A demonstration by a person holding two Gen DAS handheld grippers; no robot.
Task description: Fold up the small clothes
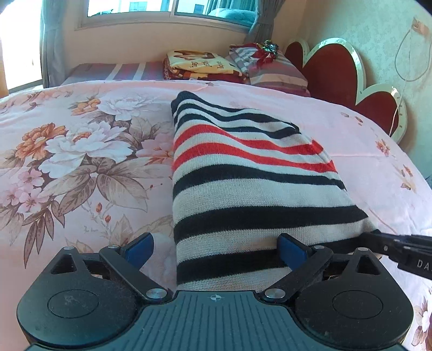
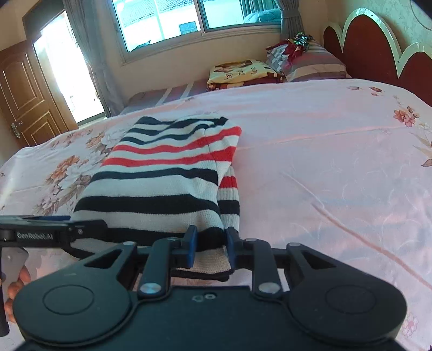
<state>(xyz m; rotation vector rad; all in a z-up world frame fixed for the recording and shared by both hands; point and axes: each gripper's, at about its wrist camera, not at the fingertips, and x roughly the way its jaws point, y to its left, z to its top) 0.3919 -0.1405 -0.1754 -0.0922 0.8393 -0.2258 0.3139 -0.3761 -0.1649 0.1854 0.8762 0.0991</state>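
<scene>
A small striped knit garment (image 1: 243, 172), white with black and red stripes, lies folded lengthwise on the pink floral bedspread (image 1: 81, 151). It also shows in the right wrist view (image 2: 167, 172). My left gripper (image 1: 216, 247) is open, its blue pads wide apart over the garment's near left edge. My right gripper (image 2: 209, 240) is shut on the garment's near right corner, with cloth bunched between its blue pads. The right gripper's fingers (image 1: 399, 245) show at the right in the left wrist view. The left gripper's fingers (image 2: 54, 232) show at the left in the right wrist view.
Folded bedding (image 1: 202, 66) and a striped pillow (image 1: 272, 70) lie at the bed's far end by a red heart-shaped headboard (image 1: 332, 67). A window (image 2: 189, 21) and a wooden door (image 2: 24, 100) are beyond the bed.
</scene>
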